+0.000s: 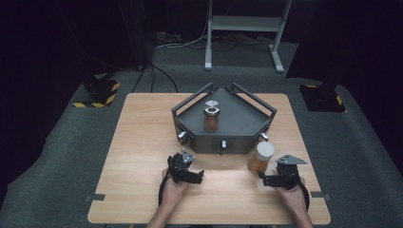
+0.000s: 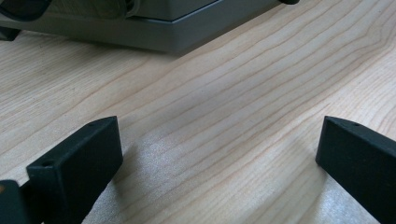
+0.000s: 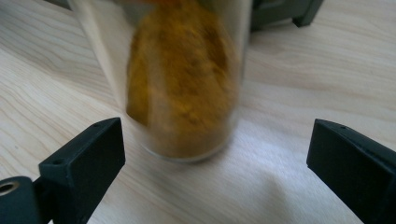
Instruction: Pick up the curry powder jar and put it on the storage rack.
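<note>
high view: overhead, facing forward | gripper views: low, close to table (image 1: 142, 142) | shared: grey tray (image 1: 223, 137)

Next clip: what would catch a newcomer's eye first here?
Probably the grey tray with raised rails at the far middle of the wooden table, with a metal-lidded jar of brown powder standing in it. Next, a jar of yellow powder on the table just outside the tray's near right corner, straight ahead of the open right gripper. The left gripper is open over bare wood.
</note>
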`<state>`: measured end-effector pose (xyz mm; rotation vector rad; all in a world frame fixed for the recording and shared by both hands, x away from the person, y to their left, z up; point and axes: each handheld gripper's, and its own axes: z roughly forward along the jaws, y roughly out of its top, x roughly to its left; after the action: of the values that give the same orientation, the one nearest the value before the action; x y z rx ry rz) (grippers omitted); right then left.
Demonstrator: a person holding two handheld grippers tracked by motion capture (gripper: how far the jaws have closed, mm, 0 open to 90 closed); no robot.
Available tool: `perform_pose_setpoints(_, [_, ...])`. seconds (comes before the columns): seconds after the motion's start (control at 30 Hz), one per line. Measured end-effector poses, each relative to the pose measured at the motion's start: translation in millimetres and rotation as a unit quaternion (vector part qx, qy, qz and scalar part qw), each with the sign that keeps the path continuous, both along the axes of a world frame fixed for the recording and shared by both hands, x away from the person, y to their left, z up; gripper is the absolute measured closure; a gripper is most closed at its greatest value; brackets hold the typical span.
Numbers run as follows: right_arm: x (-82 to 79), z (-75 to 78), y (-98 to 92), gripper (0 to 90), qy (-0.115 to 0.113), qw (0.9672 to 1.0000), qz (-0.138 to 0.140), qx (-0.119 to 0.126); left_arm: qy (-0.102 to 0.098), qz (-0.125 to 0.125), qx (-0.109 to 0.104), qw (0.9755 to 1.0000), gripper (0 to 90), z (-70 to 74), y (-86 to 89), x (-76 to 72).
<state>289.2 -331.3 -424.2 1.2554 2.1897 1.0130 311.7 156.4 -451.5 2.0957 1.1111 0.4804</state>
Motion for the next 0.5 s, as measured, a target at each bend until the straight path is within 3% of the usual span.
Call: perform_pose_setpoints(0.5, [7.3,13.2,9.4,10.3,-0.030,0.9990,0.009,0.032,0.000,0.000,0.000,1.0000,0.4,0.0,0.0,0.0])
